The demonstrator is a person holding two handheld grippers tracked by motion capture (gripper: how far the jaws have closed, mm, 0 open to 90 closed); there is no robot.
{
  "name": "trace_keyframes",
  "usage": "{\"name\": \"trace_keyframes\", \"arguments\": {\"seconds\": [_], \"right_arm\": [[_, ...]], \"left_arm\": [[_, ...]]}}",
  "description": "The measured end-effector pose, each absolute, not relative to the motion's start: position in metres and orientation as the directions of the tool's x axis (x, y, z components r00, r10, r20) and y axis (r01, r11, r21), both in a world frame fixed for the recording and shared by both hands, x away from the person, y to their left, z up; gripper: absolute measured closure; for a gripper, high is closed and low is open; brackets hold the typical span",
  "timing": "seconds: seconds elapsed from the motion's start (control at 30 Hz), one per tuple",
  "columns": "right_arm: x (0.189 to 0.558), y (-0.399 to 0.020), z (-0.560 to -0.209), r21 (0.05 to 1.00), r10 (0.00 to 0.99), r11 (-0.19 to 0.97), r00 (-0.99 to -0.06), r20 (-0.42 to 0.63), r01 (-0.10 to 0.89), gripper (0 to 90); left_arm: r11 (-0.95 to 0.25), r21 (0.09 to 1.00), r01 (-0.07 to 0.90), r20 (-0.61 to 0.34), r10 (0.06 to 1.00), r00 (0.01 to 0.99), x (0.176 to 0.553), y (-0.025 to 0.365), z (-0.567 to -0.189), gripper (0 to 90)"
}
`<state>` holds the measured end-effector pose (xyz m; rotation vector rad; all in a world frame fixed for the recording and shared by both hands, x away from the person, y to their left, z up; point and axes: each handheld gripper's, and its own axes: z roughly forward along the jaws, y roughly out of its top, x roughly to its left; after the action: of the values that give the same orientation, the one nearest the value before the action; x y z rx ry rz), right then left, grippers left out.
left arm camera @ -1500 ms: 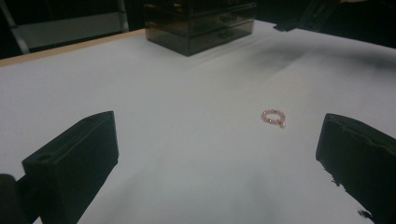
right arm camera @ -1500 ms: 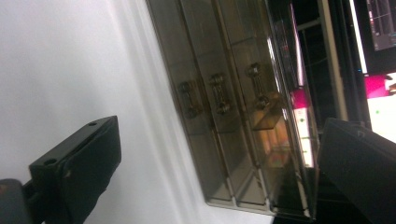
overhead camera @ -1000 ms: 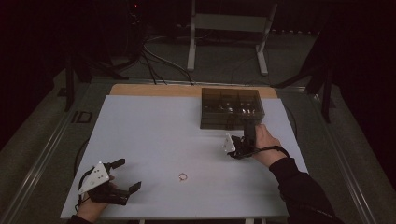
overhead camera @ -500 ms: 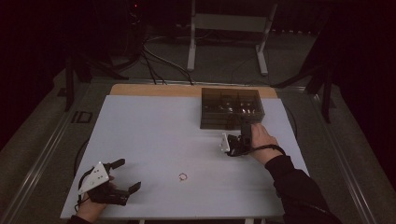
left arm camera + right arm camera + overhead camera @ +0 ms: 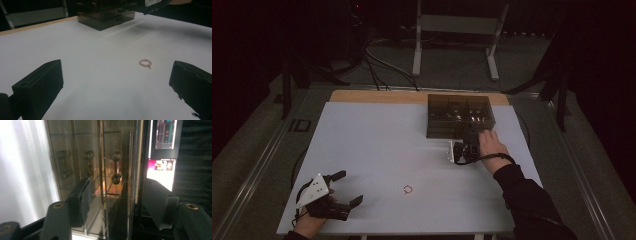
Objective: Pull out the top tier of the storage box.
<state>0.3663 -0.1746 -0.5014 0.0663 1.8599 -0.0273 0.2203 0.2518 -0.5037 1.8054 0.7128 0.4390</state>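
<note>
A dark smoky drawer box [image 5: 459, 116] stands at the back right of the white table [image 5: 377, 145]. My right gripper [image 5: 468, 138] is right at its front face, held sideways. In the right gripper view the jaws [image 5: 117, 188] have just been closing and stand part-way open, with a gap still showing. They frame a drawer front whose metal handle [image 5: 116, 167] lies just ahead of the tips. A small pink ring [image 5: 407, 189] lies loose near the front of the table. At the front left my left gripper [image 5: 347, 188] stands open, pointing at the ring [image 5: 145, 63], with nothing between its fingers.
Two more drawer handles [image 5: 63, 163] show beside the framed one. A wooden strip [image 5: 377, 96] runs along the table's far edge. Beyond it are a metal stand [image 5: 454, 30] and cables on the floor. The box [image 5: 107, 15] is far ahead of my left gripper [image 5: 117, 72].
My right hand has edged a little closer to the front of the box. The left gripper and the ring have not moved.
</note>
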Motion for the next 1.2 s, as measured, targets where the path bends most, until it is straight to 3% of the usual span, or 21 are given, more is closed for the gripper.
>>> {"name": "trace_keyframes", "arguments": {"seconds": [0.4,0.97,1.2], "right_arm": [[0.372,-0.173,-0.504,-0.044,-0.025,0.997,-0.262,-0.965,0.066,65.9],[0.382,-0.170,-0.511,-0.126,-0.110,0.991,-0.255,-0.961,0.051,78.9],[0.382,-0.171,-0.514,-0.156,-0.144,0.987,-0.229,-0.963,0.038,80.0]], "left_arm": [[-0.225,0.940,0.256,-0.046,0.662,0.748,0.221,0.252,-0.504,0.0],[-0.223,0.941,0.255,-0.047,0.660,0.750,0.220,0.253,-0.504,0.0],[-0.226,0.939,0.258,-0.047,0.659,0.750,0.220,0.253,-0.504,0.0]]}}
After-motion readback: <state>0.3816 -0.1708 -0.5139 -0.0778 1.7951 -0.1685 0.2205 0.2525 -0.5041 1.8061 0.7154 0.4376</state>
